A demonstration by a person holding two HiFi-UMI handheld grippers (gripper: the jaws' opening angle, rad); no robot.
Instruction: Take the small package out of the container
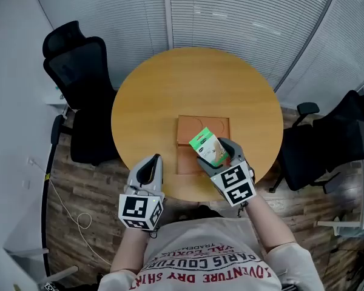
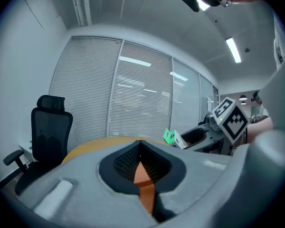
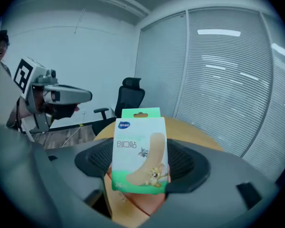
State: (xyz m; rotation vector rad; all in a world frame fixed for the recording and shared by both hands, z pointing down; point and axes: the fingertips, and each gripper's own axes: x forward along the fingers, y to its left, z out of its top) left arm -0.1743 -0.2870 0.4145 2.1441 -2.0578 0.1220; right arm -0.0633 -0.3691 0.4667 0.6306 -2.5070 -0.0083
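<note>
The right gripper's [image 3: 140,177] fingers are clamped on the lower end of the small package [image 3: 140,148], a flat green-and-white carton with a cartoon and a tan strip printed on its face. It stands upright between the dark pads, its hang-tab on top. From the head view the package hangs over the near right part of the container [image 1: 191,131], a shallow brown box, and is out of it; the left gripper view shows it raised above the tabletop. How high over the box it is cannot be told.

The left gripper's [image 1: 151,161] fingers are closed together with nothing between them. Their tips point toward the box from its near left side, just off its corner and apart from it. The two grippers sit side by side on the near side of the box, each with its marker cube toward the person, whose forearms and printed white shirt fill the bottom of the head view.

The box lies flat on a round wooden table [image 1: 170,83], nearer the person's edge than the centre. Left of the box, beyond the table's rim, stands a black office chair [image 1: 79,65]; right of it stands another chair [image 1: 333,139]. A white cable [image 1: 67,210] trails over the wood floor to the near left of the box. Pale window blinds [image 1: 242,17] run behind its far side.
</note>
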